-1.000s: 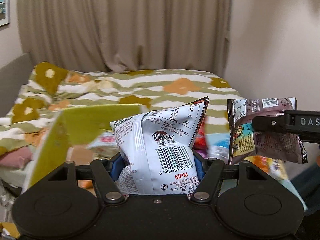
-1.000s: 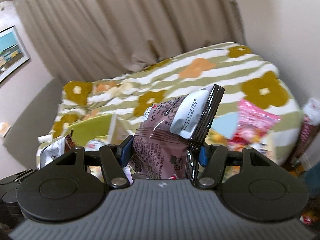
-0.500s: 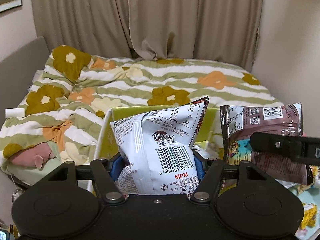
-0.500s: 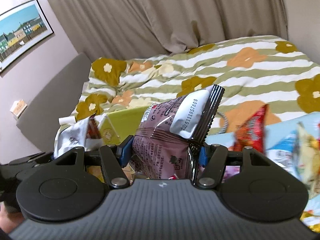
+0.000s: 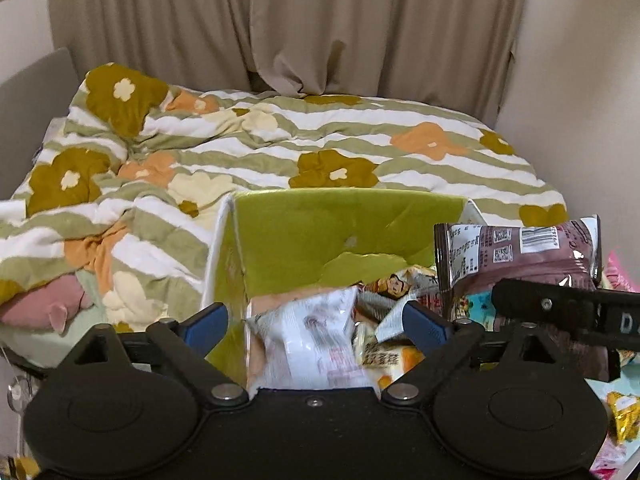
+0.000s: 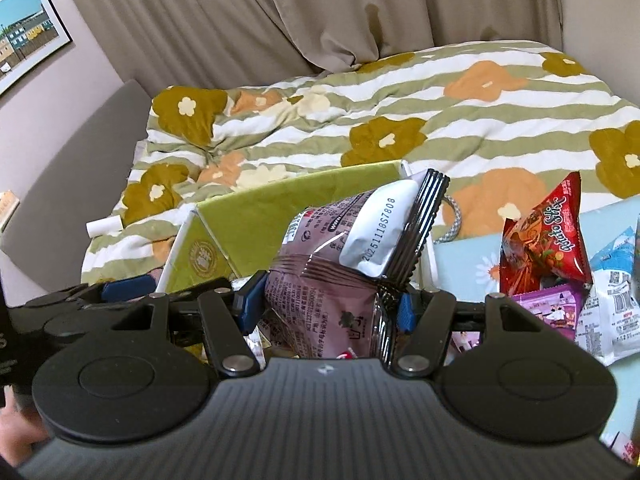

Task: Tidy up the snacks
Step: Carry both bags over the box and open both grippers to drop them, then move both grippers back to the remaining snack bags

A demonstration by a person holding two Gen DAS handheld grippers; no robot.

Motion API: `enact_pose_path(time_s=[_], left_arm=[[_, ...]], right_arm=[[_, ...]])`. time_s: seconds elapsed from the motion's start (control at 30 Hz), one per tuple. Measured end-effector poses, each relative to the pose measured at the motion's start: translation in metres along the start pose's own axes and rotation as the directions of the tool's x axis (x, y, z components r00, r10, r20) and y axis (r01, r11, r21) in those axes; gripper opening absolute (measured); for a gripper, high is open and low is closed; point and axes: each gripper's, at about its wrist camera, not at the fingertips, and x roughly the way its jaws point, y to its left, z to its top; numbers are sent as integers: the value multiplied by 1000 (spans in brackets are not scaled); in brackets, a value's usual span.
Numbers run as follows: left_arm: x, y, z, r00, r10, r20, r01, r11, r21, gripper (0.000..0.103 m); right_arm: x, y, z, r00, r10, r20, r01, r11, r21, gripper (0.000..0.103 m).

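The left hand-held gripper [image 5: 316, 320] hangs wide above the green box [image 5: 340, 236], a white packet [image 5: 316, 340] blurred below. The right hand-held gripper [image 6: 326, 304] clamps the purple packet [image 6: 340, 276], beside the box's right wall.

A white, blurred snack packet [image 5: 316, 340] is seen inside the green box [image 5: 340, 236], near its left wall, among other small packets [image 5: 384, 354]. A mauve packet [image 6: 340, 280] with a crimped black seal is held upright over the box's right edge
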Motion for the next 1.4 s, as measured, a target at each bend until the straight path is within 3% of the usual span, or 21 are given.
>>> enact_pose_path(time_s=[0.53, 0.57, 0.63, 0.97, 1.4], left_arm=[[-40, 5, -16, 995, 97, 36, -94, 992, -86, 97], [-40, 4, -17, 994, 101, 34, -97, 991, -89, 97], [-41, 5, -21, 994, 107, 30, -104, 990, -93, 97], [-41, 3, -32, 994, 110, 3, -109, 989, -97, 97], [-81, -7, -30, 993, 65, 98, -61, 997, -50, 97]], right_arm=[[-1, 1, -5, 986, 133, -100, -135, 991, -15, 80], [-1, 0, -7, 984, 146, -106, -148, 989, -2, 82], [2, -3, -10, 981, 159, -115, -157, 987, 29, 103], [-2, -8, -19, 987, 125, -98, -123, 992, 28, 103], [-51, 1, -18, 994, 111, 1, -111, 994, -13, 103]])
